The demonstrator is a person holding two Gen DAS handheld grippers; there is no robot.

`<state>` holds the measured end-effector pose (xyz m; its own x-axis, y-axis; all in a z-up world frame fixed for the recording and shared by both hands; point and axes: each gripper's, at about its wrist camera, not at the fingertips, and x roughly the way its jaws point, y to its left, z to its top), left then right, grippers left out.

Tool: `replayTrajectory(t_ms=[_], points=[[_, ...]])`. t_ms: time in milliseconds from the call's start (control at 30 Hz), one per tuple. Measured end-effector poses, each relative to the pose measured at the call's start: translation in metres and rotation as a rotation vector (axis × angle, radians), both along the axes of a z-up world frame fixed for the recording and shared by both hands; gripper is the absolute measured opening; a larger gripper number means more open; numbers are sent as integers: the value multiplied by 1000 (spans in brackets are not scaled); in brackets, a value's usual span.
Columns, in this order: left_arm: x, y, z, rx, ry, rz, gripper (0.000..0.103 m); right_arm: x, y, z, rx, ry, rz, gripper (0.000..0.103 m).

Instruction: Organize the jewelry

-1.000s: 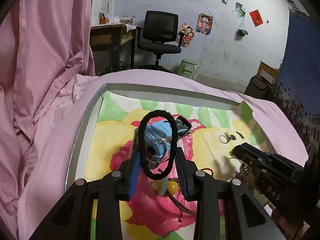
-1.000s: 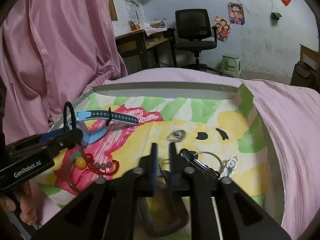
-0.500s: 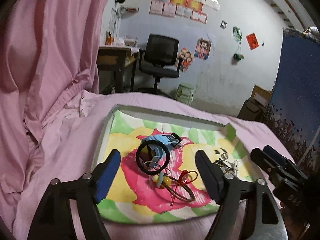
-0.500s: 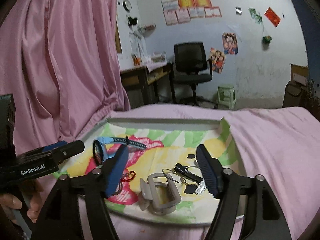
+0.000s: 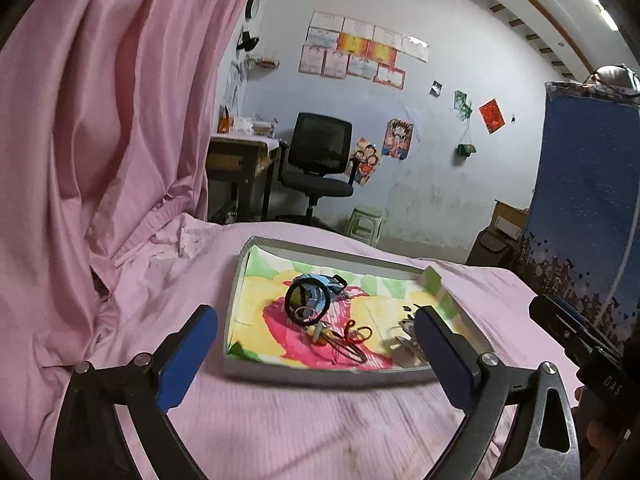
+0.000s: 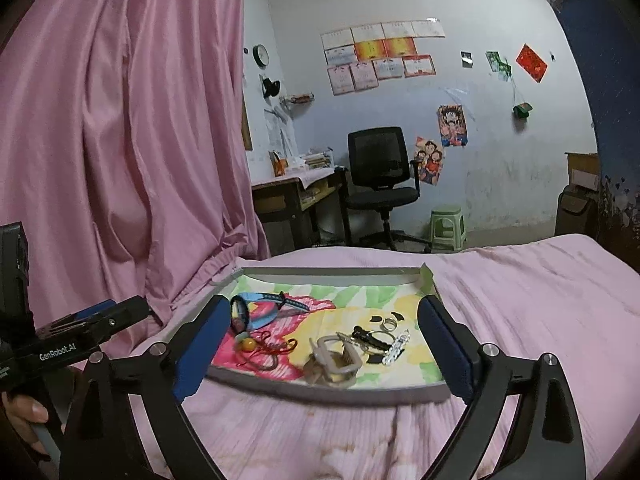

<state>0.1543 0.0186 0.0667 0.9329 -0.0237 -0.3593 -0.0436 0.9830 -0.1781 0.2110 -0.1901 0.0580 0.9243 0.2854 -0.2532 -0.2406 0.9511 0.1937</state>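
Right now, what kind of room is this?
Probably a bedroom or dorm room: pink bedsheet under the jewelry tray, a desk with office chair, cartoon posters on the wall.

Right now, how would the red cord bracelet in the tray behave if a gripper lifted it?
The red cord bracelet lies in loose, uneven loops, so it would probably droop. Its yellow bead may swing as the heavier end. Its cord looks tangled, so it might snag.

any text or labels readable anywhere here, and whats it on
"GenRobot.AI": side of the left tool, seen from the right wrist.
"DAS": body of the right tool, seen from the left wrist; cut off, possibly partial.
Wall certificates, posters and clock: too small to read.
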Motion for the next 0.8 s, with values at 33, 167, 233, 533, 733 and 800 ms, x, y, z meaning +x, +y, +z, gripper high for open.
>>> replayTrajectory(t_ms=[33, 167, 233, 533, 733, 800], points=[[-7, 0, 0, 3, -8, 0, 103, -7, -1, 0, 2, -4, 2, 97], [-38, -5, -1, 31, -25, 10, 103, -35, -4, -1, -3, -16, 12, 101], [-52, -7, -4, 38, -30, 16, 103, -48, -5, -3, -5, -19, 10, 101], [-99, -13, -17, 54, -45, 35, 103, -92, -12, -16, -11, -24, -15, 101], [-116, -16, -28, 79, -36, 41, 103, -109, -12, -24, -34, -18, -39, 101], [-120, -15, -32, 80, -39, 41, 103, -113, -11, -28, -52, -14, -45, 101]])
